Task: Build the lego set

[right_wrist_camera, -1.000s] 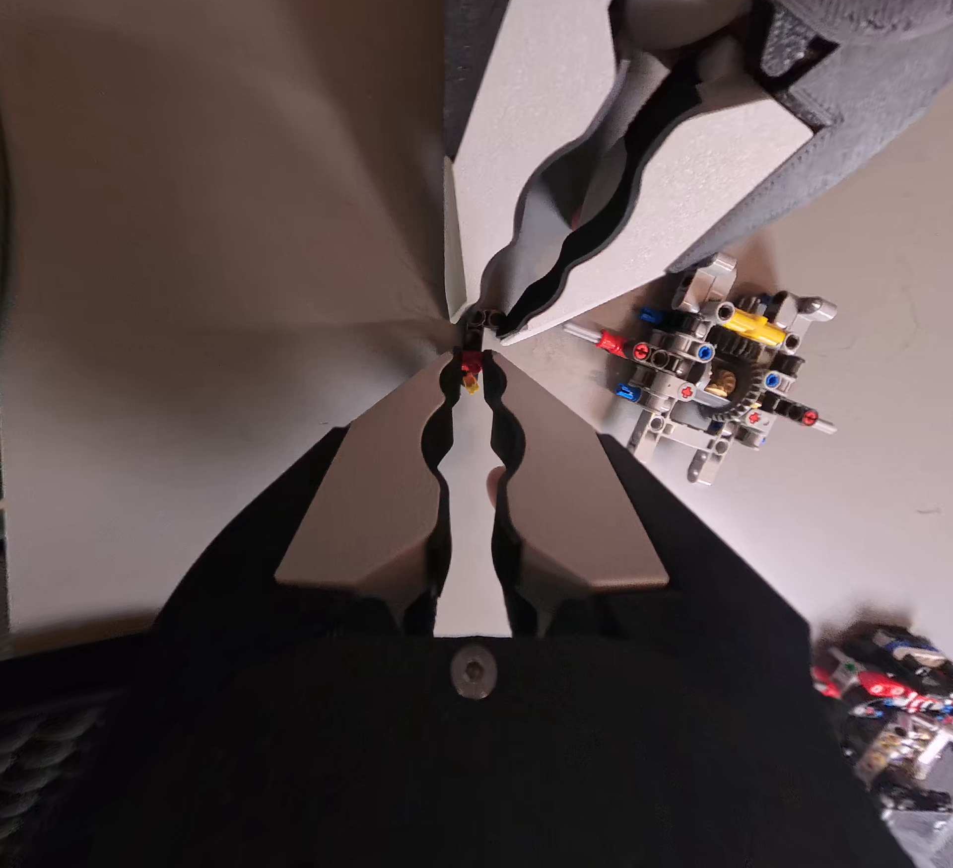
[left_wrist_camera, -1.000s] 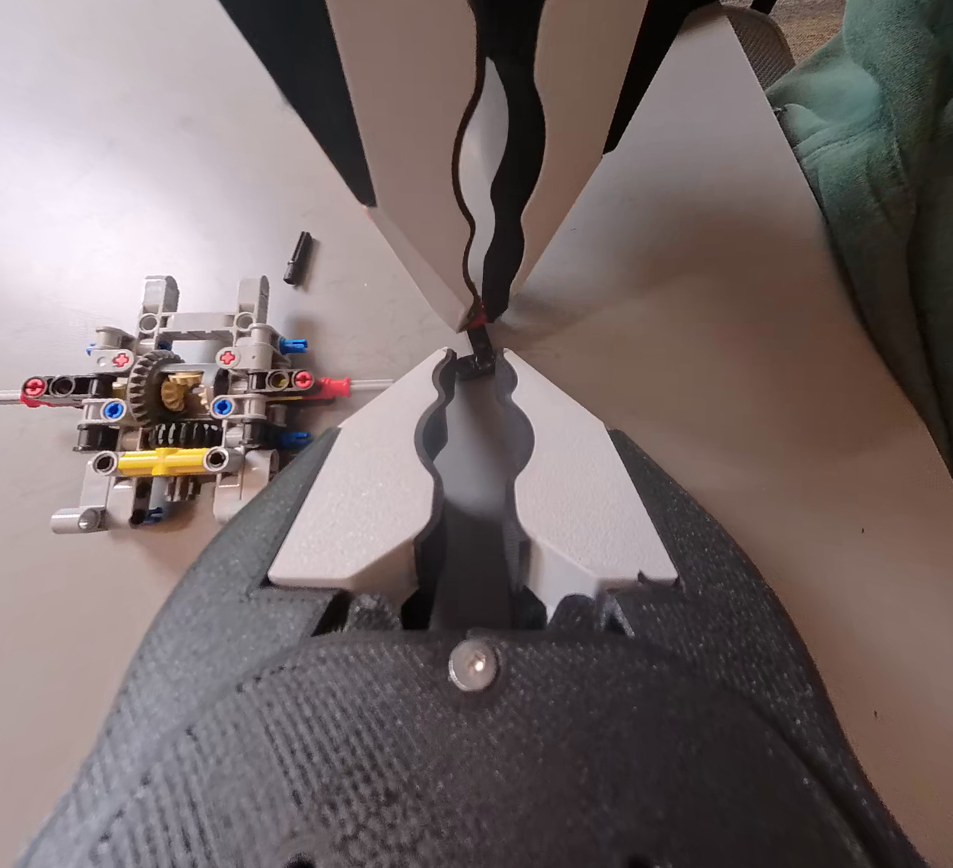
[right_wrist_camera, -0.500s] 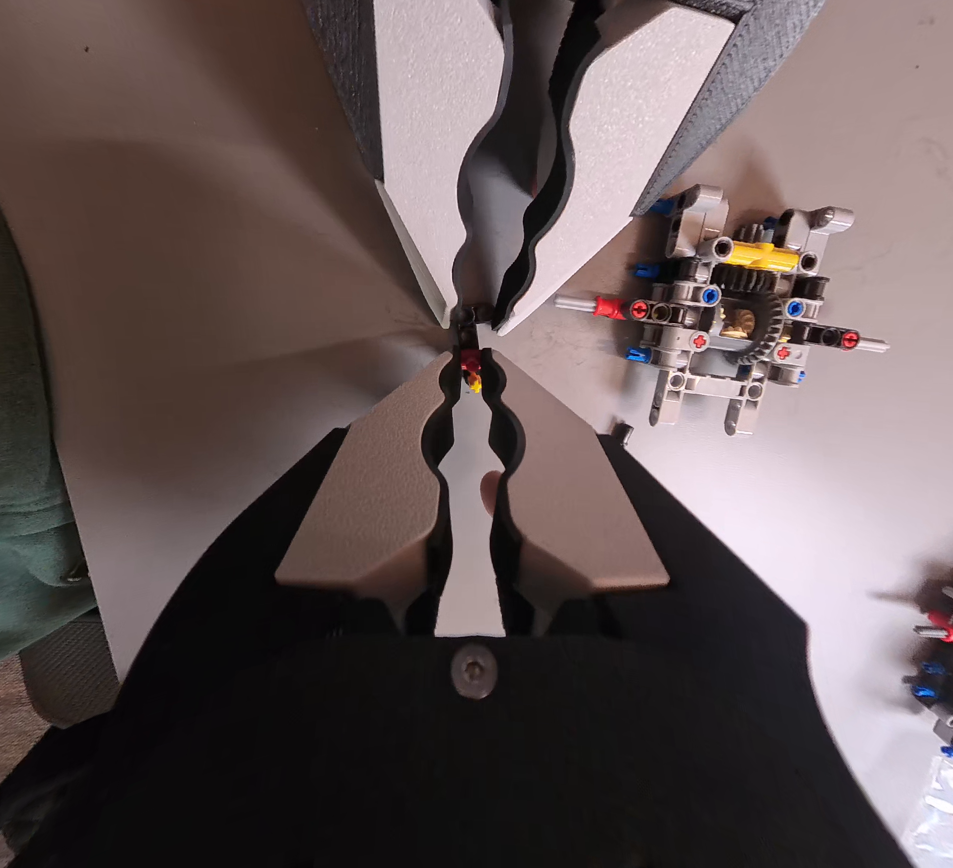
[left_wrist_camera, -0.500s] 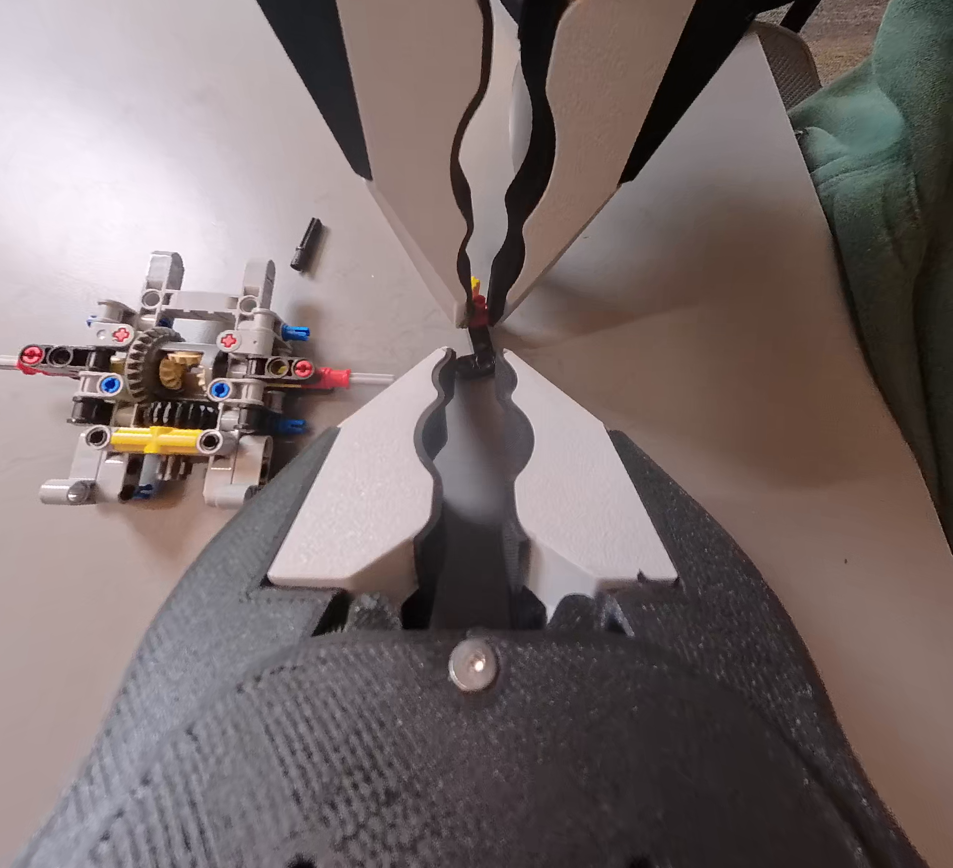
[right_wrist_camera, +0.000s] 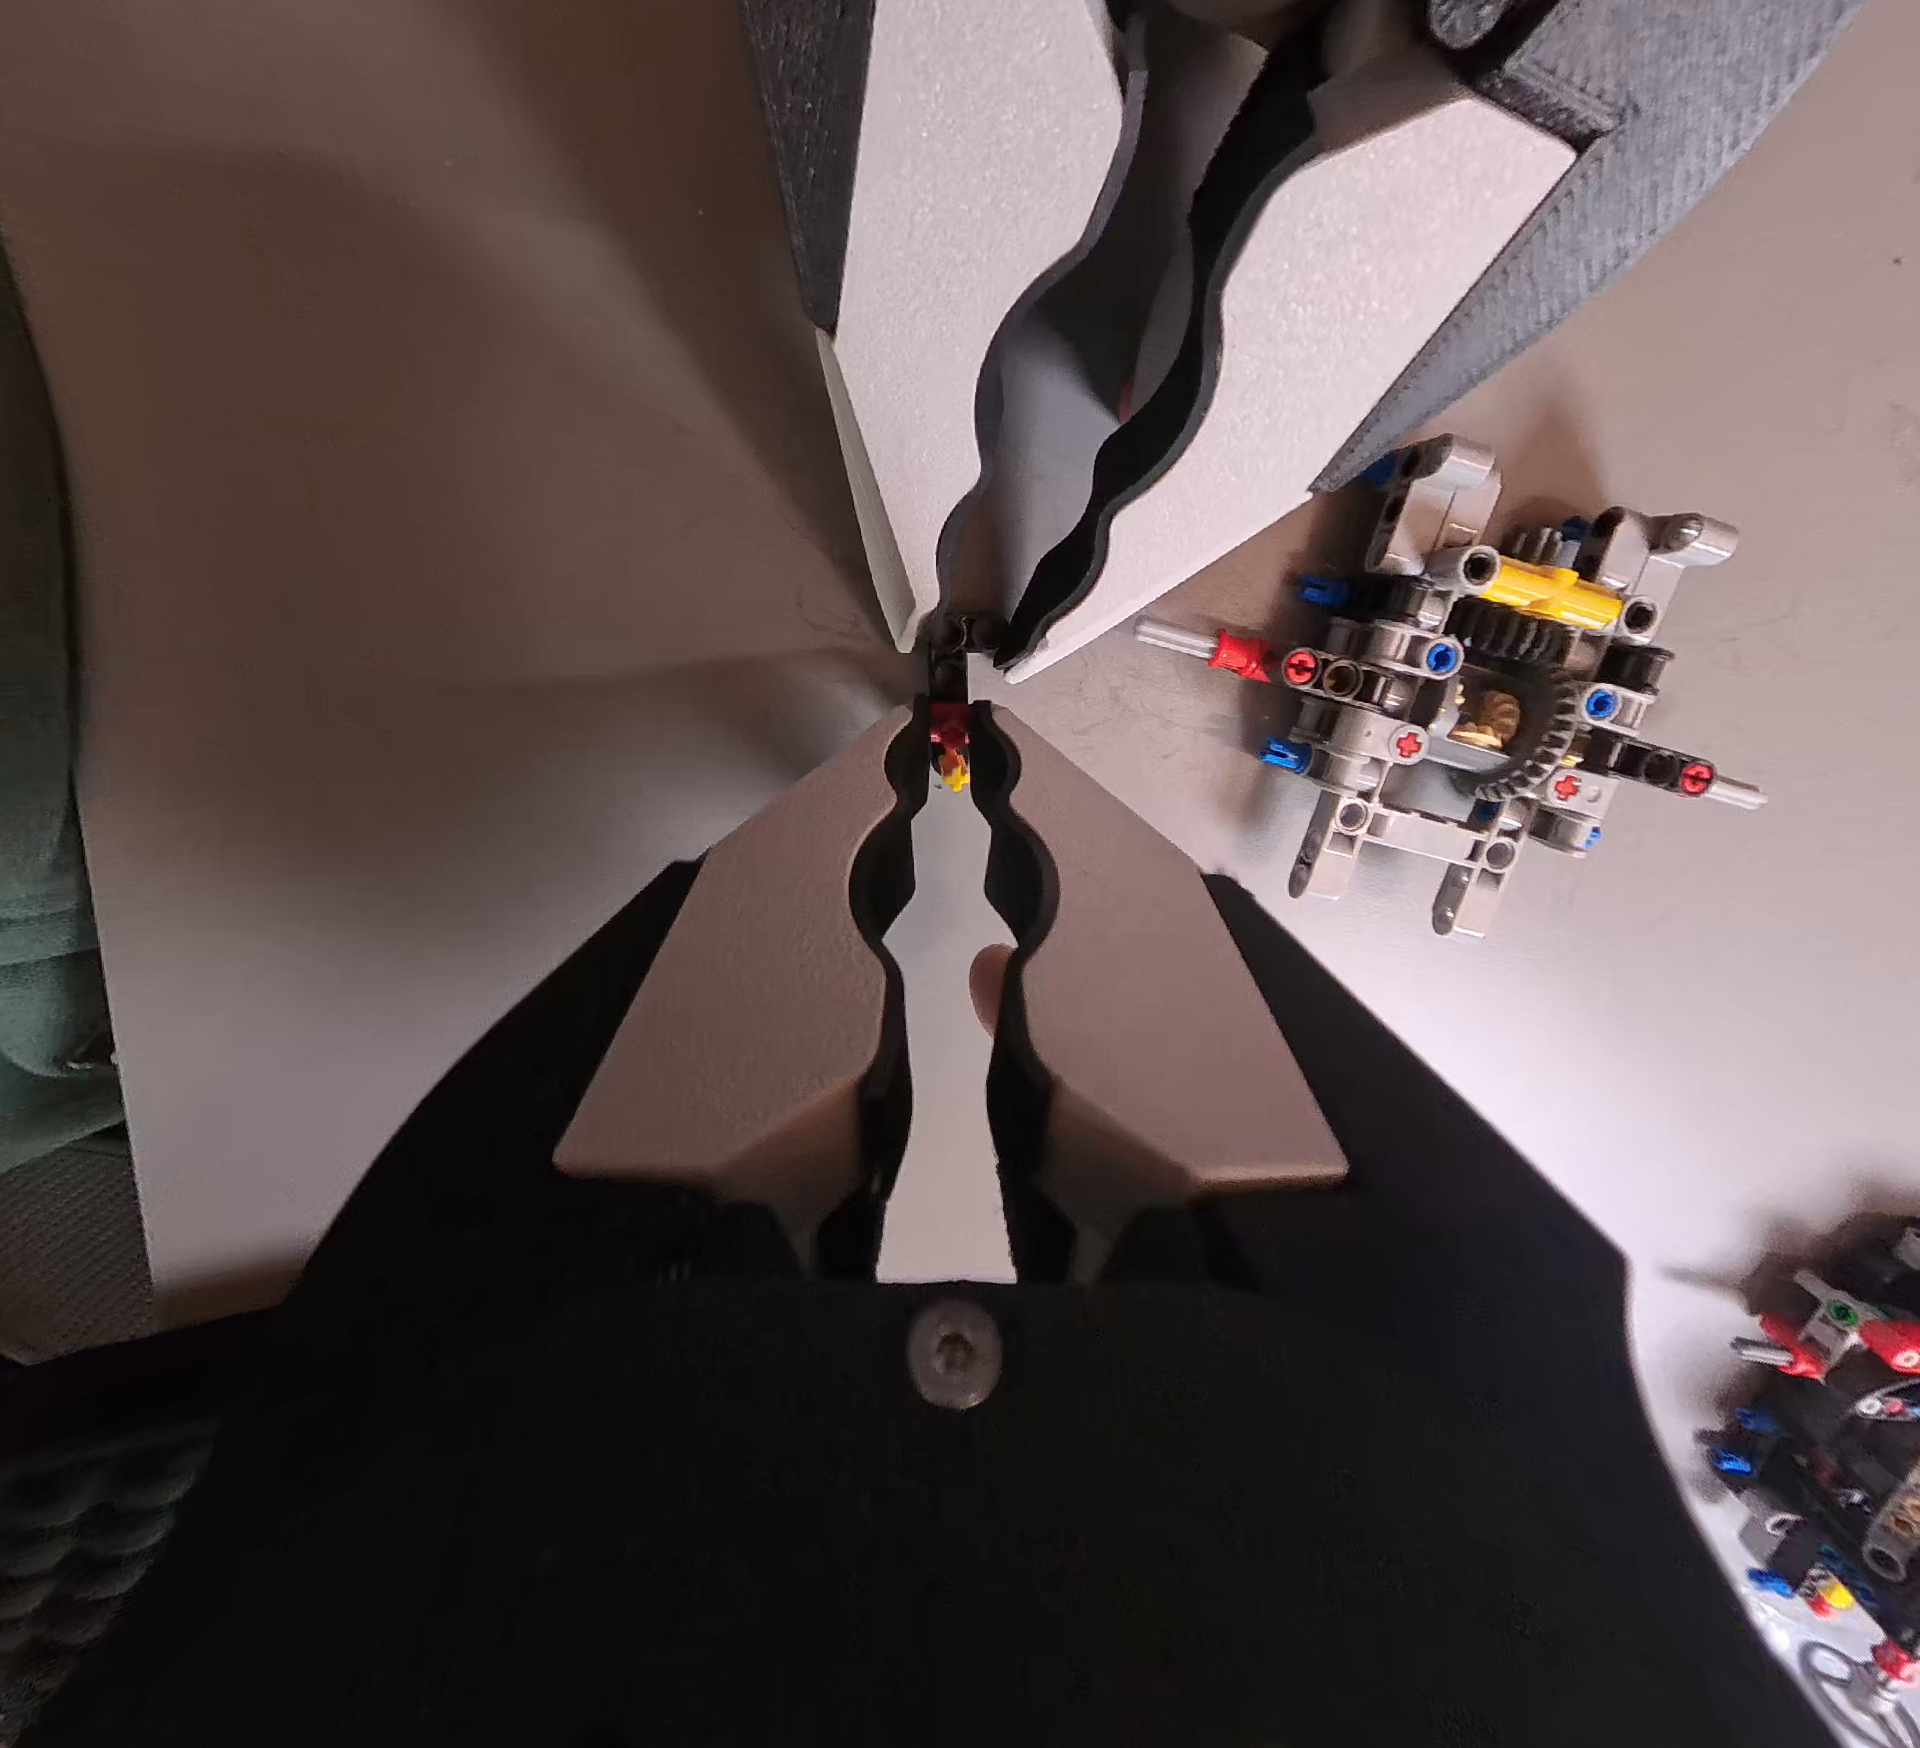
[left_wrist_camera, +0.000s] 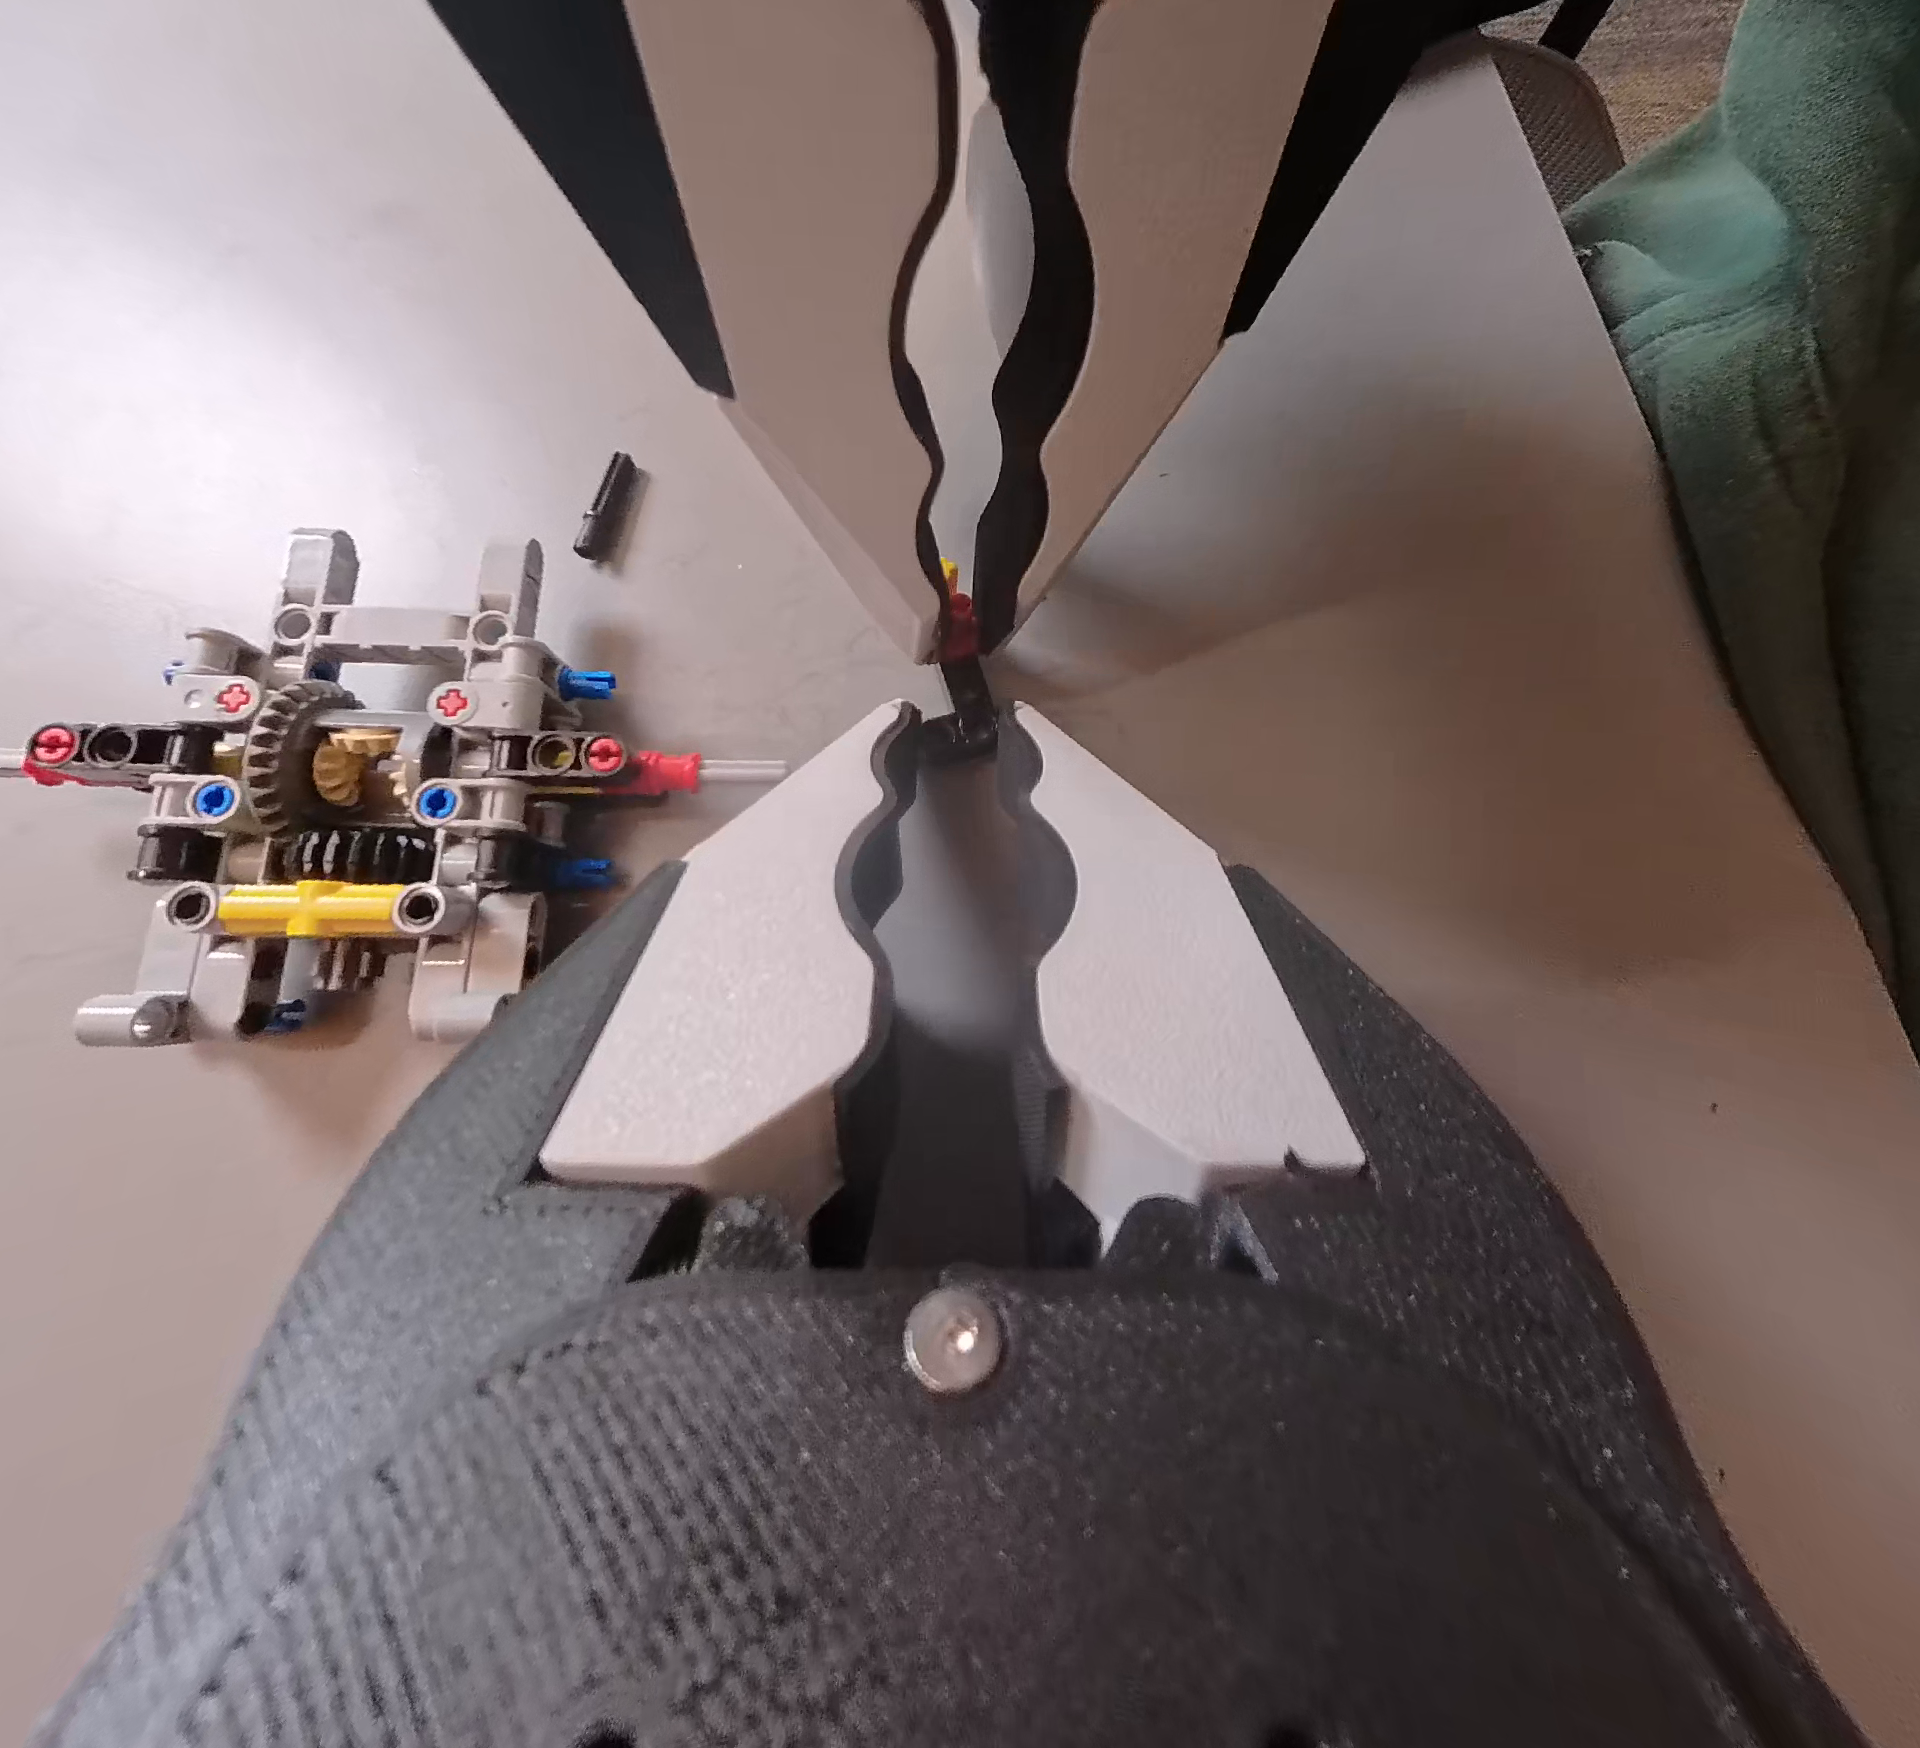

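The left gripper [left_wrist_camera: 961, 730] held the black beam [left_wrist_camera: 964, 724] in narrow fingers. The right gripper [right_wrist_camera: 951, 734] pinched its red pin [right_wrist_camera: 948, 724] above the surface [left_wrist_camera: 312, 244], near a gear assembly [left_wrist_camera: 332, 805].

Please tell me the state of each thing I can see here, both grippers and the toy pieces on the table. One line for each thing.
Left gripper: closed on the black beam's end.
Right gripper: closed on the red pin.
Black beam: held up between the two grippers, off the table.
Red pin: seated in the beam's other end.
Gear assembly: lying flat, untouched.
Loose black pin: lying alone beside the assembly.
Table: bearing the assembly.
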Demonstrator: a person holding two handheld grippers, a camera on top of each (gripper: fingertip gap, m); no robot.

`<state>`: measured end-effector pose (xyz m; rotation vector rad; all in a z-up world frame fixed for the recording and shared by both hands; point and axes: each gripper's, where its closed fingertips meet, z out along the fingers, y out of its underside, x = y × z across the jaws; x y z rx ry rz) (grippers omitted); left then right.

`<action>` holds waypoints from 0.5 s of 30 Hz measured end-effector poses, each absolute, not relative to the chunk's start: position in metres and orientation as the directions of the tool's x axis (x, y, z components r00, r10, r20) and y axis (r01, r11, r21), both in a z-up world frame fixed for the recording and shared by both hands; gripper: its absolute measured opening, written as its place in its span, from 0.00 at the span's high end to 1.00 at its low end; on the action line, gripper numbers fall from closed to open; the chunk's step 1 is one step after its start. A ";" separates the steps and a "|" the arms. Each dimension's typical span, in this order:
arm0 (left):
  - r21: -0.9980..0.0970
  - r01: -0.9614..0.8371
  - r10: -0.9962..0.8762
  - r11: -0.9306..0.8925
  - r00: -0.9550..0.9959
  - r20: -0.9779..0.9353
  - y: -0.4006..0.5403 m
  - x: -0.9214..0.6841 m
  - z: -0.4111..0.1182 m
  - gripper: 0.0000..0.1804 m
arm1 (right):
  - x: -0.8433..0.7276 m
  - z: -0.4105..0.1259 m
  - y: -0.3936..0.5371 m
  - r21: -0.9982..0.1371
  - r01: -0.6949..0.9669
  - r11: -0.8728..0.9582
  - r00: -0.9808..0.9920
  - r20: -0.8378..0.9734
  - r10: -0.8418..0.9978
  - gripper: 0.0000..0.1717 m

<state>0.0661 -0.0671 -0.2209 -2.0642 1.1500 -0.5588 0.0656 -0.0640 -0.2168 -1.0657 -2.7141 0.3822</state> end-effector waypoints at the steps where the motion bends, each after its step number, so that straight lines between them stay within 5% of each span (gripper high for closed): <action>1: -0.748 -0.556 -0.858 -0.363 0.513 0.035 -0.067 0.066 -0.221 0.92 | 0.066 -0.217 -0.064 -0.308 0.634 0.709 -0.723 0.089 0.685 0.97; 15: -0.749 -0.559 -0.863 -0.356 0.504 0.034 -0.067 0.067 -0.221 0.92 | 0.066 -0.217 -0.065 -0.298 0.606 0.737 -0.755 0.074 0.651 0.96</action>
